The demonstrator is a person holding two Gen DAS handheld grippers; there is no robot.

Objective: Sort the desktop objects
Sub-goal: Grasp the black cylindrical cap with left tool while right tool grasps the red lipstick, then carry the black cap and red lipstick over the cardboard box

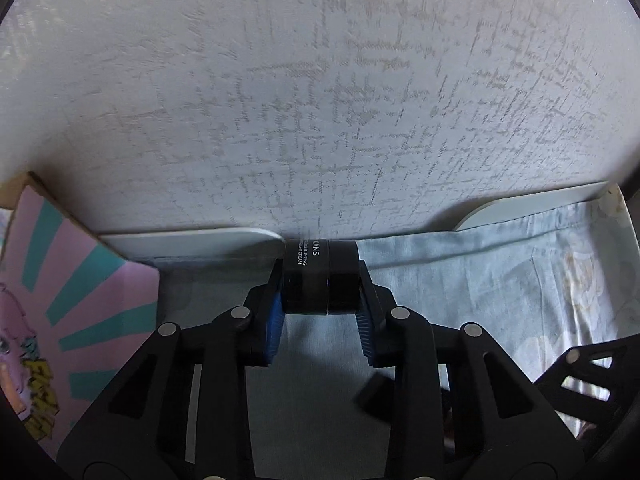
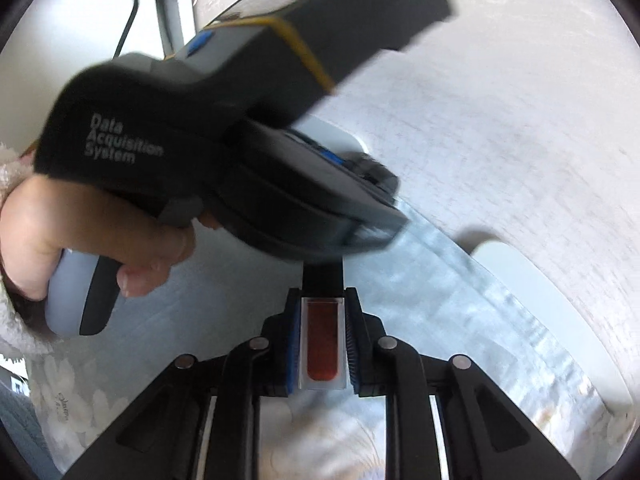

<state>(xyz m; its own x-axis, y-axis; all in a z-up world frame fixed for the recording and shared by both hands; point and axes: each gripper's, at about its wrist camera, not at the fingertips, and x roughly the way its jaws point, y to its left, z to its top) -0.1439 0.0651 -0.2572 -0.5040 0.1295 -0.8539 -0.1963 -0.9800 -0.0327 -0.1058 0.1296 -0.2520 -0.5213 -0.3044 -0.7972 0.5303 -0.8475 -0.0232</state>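
A black round cream jar with white lettering lies on its side between the blue pads of my left gripper, which is shut on it just above the pale blue cloth. My right gripper is shut on a clear slim tube filled with red and topped by a black cap. In the right wrist view a person's hand holds the left gripper's dark body, blurred, up and to the left of the tube.
A pink and teal illustrated box stands at the left. White board edges run along a textured white wall. A fluffy white sleeve and a dark cable show at the far left.
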